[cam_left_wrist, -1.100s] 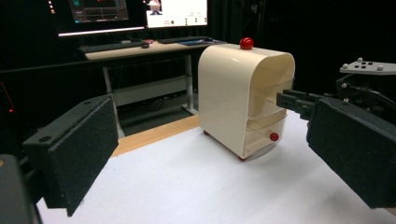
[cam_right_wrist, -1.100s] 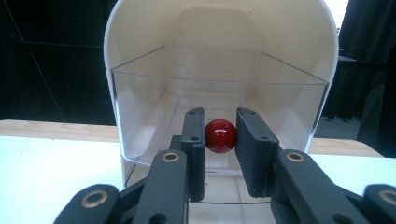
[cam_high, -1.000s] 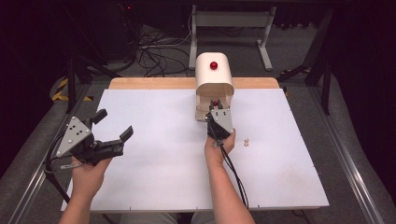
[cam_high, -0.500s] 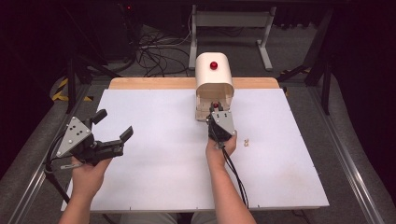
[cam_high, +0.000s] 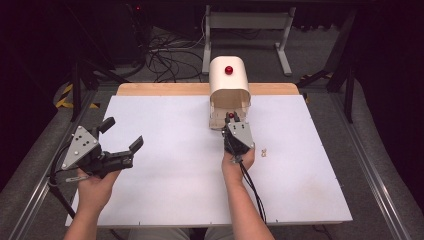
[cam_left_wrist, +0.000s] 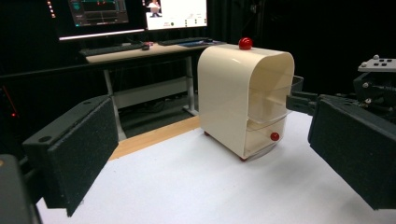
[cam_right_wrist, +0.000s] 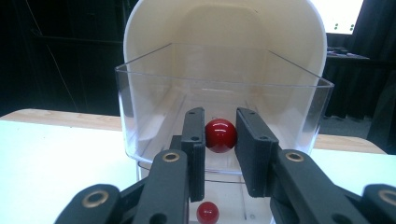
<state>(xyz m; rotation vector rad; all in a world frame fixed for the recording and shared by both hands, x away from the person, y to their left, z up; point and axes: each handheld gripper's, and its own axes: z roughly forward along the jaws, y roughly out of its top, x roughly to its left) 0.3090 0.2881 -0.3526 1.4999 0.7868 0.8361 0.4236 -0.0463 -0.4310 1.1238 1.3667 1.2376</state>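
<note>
From above, the right gripper (cam_high: 230, 119) reaches into the front of the cream box (cam_high: 229, 82) at the far side of the white table (cam_high: 175, 165). The left gripper (cam_high: 121, 137) hangs over the table's left, jaws wide apart.

The left gripper view shows the box with its top drawer (cam_left_wrist: 268, 100) pulled out a bit.

In the right gripper view, the jaws are clamped on the drawer's red knob (cam_right_wrist: 220, 135).

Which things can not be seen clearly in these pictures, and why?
- Small pale thing on the table, high view: too small to identify.
- Upper drawer floor, right gripper view: the right gripper, shut on its red knob, covers part.
- Lower drawer, left gripper view: contents unreadable through its cloudy front.
- Monitors, left gripper view: cut off by the top edge.
</note>
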